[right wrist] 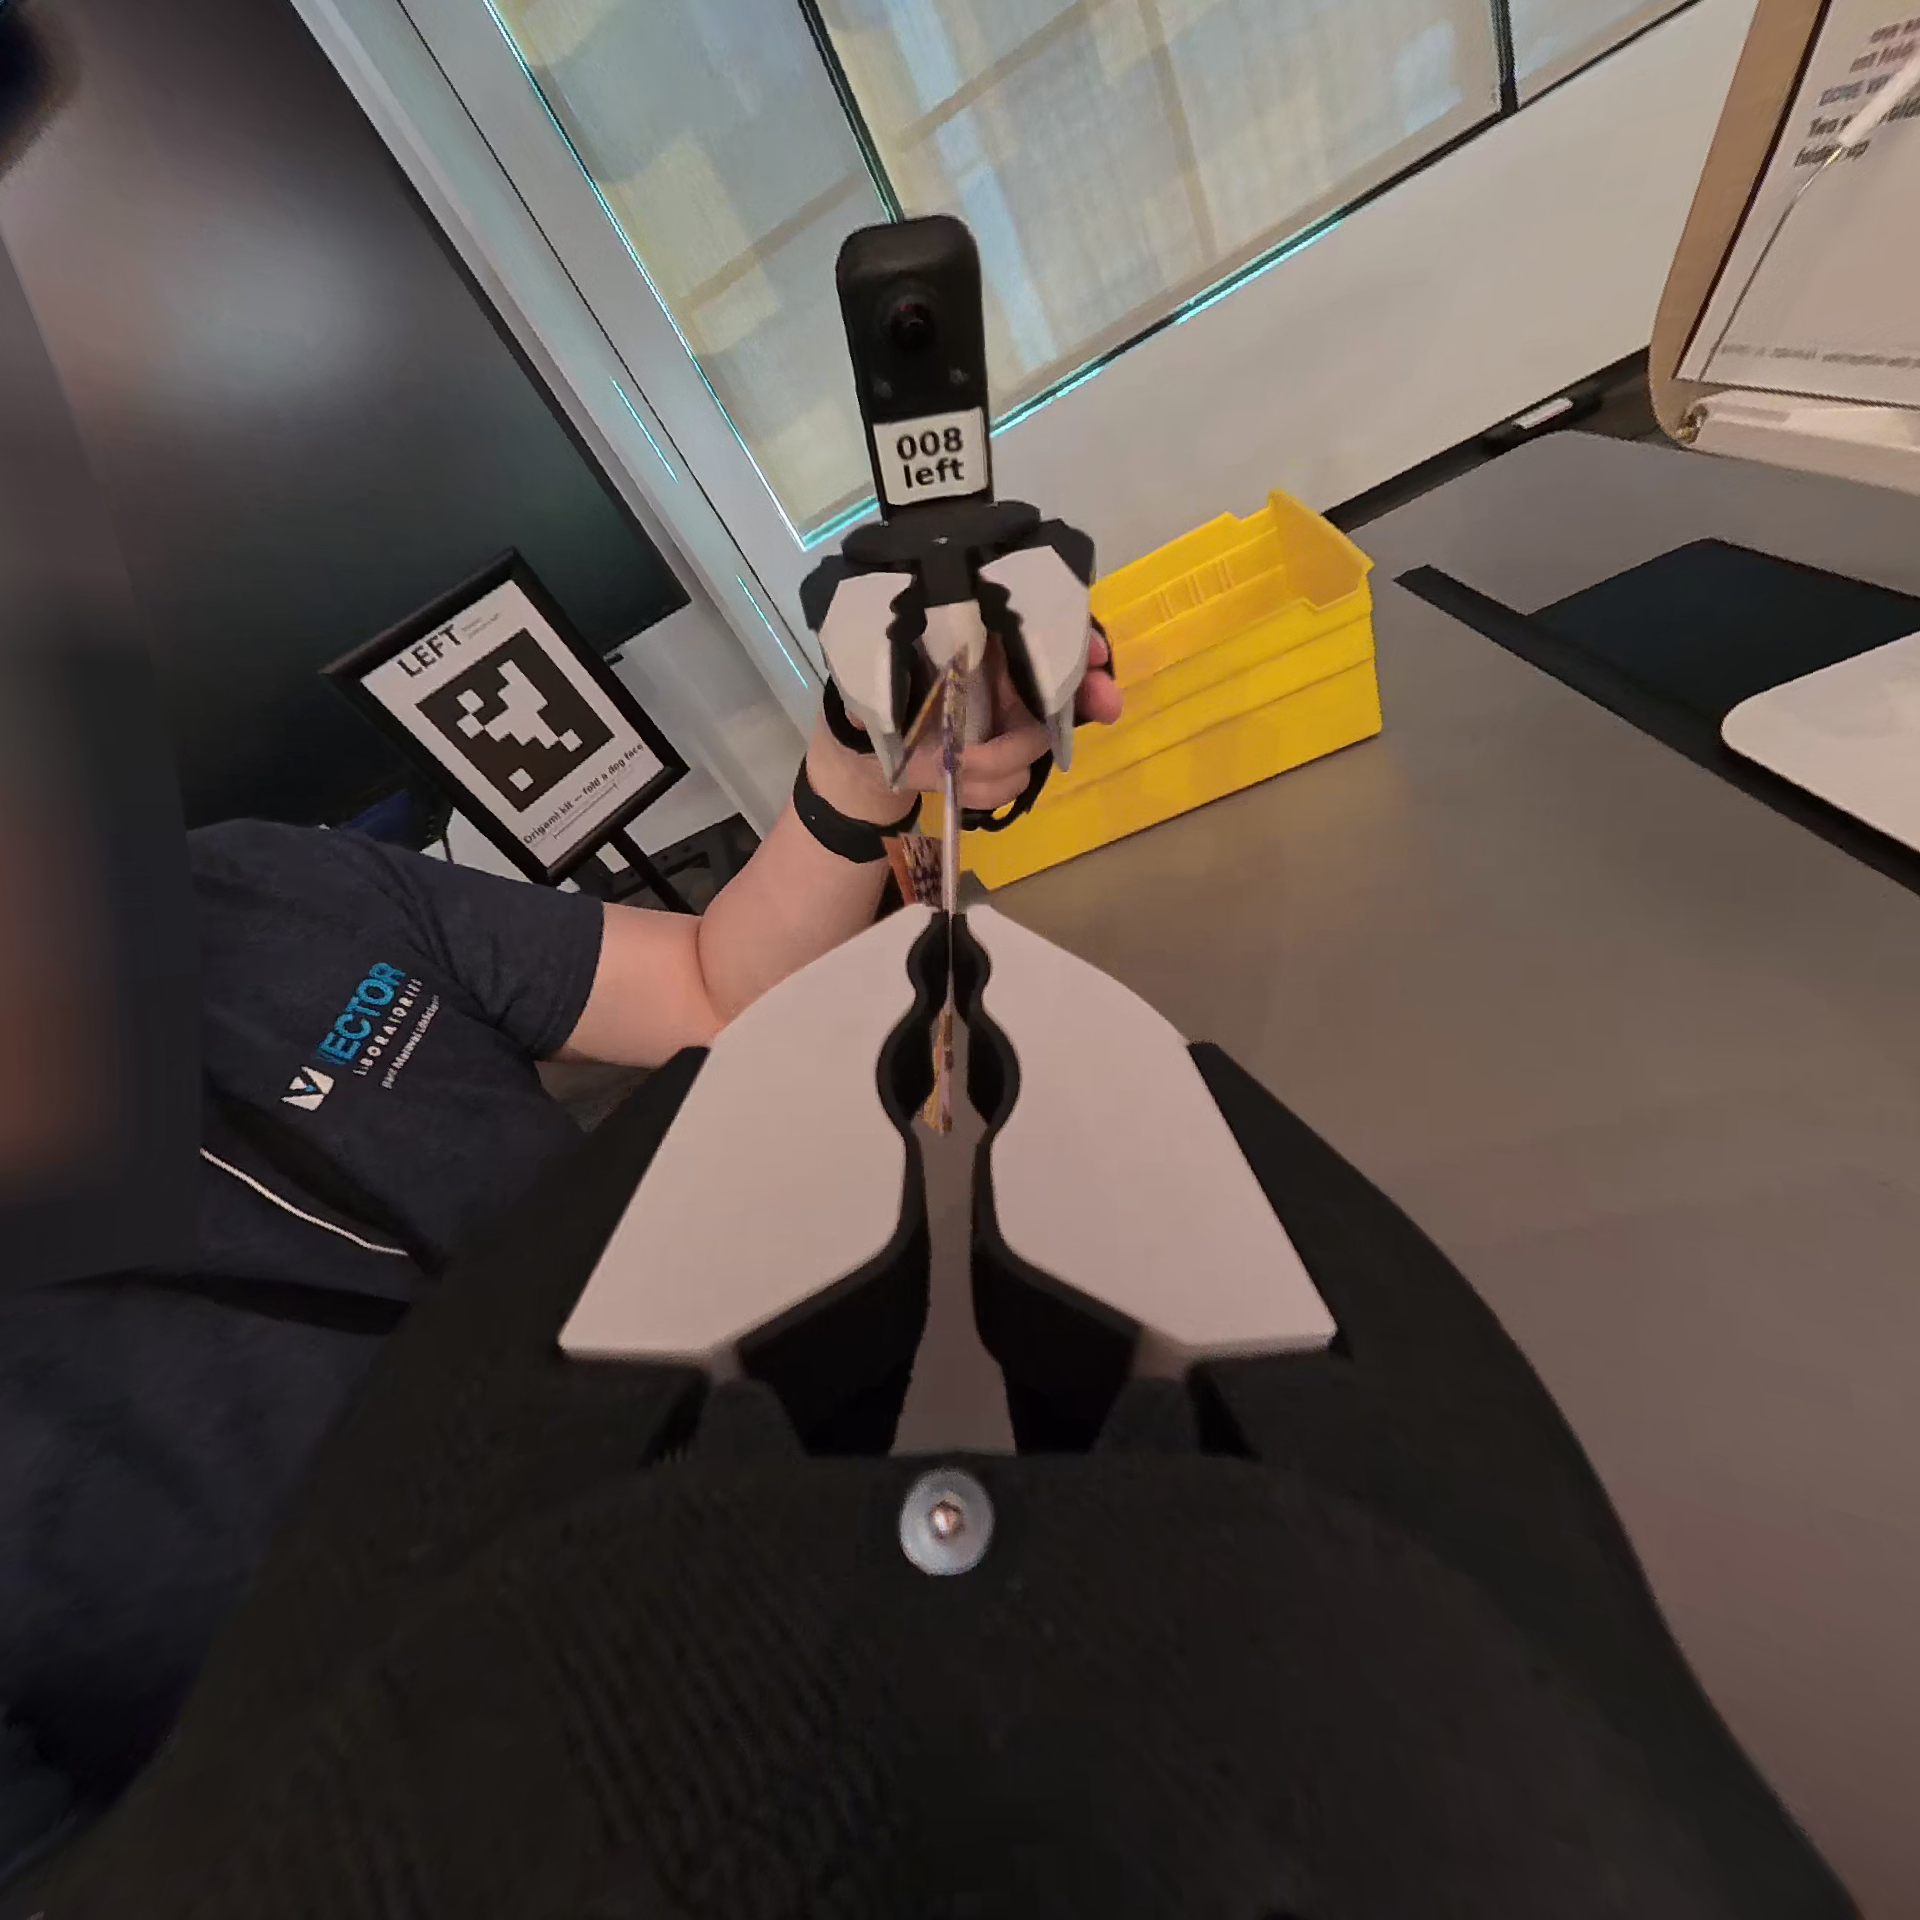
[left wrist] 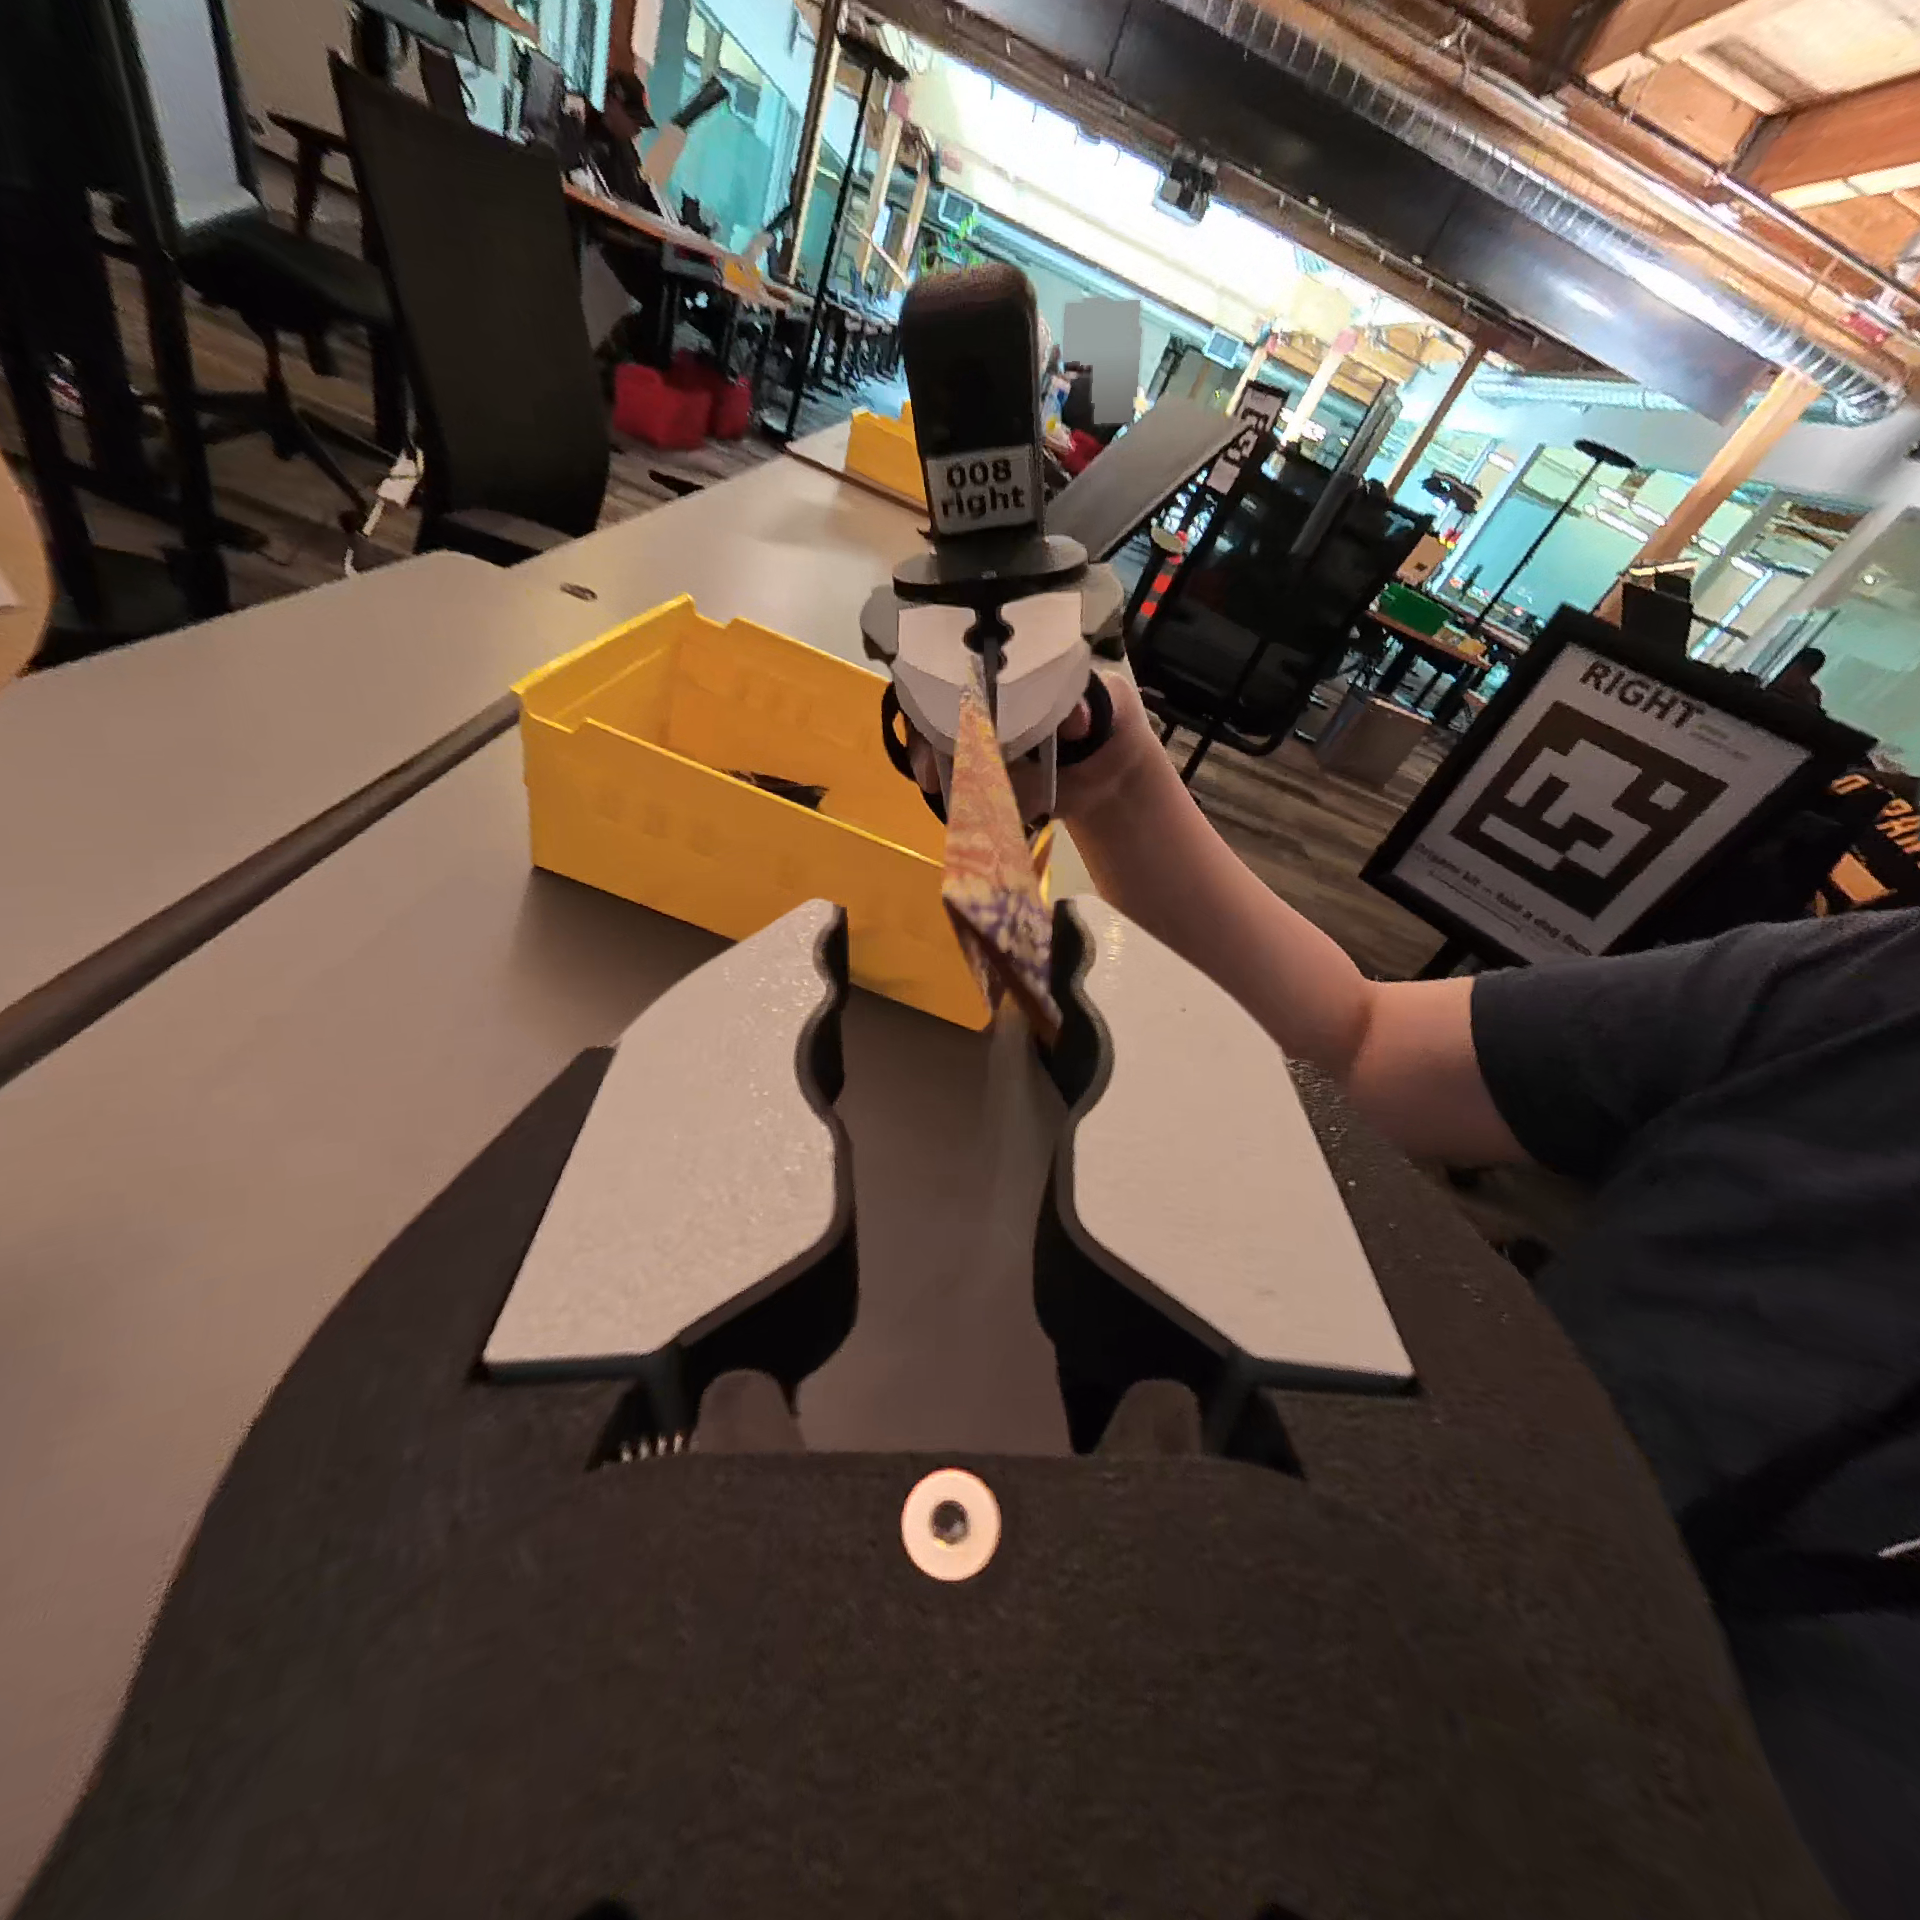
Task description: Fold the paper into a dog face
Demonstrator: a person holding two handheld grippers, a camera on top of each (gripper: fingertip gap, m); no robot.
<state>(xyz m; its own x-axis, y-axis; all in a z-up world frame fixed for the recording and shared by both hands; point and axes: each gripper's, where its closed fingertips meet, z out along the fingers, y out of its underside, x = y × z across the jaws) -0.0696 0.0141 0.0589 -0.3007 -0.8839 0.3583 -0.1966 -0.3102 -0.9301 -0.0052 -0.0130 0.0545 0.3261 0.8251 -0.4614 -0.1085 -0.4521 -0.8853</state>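
The paper (left wrist: pixel 992 873) is a folded, patterned orange and purple piece, held upright in the air, edge-on to both cameras. My right gripper (right wrist: pixel 951 930) is shut on one end of it; the paper (right wrist: pixel 943 1070) shows as a thin strip between its pads. In the left wrist view the right gripper (left wrist: pixel 987 675) faces me with the paper hanging from it. My left gripper (left wrist: pixel 951 935) is open, and the paper's lower end lies against the inner side of its right finger (left wrist: pixel 1164 1122). In the right wrist view the left gripper (right wrist: pixel 977 764) stands open around the paper's far end.
A yellow bin (left wrist: pixel 665 821) stands on the grey table (left wrist: pixel 312 1039) just behind the grippers, and shows in the right wrist view (right wrist: pixel 1195 748). Framed marker signs (left wrist: pixel 1600 790) (right wrist: pixel 520 717) stand off the table's near side. A dark mat (right wrist: pixel 1714 623) and a white slab (right wrist: pixel 1849 727) lie at the right. About 8 centimetres separates my left fingertips from my right.
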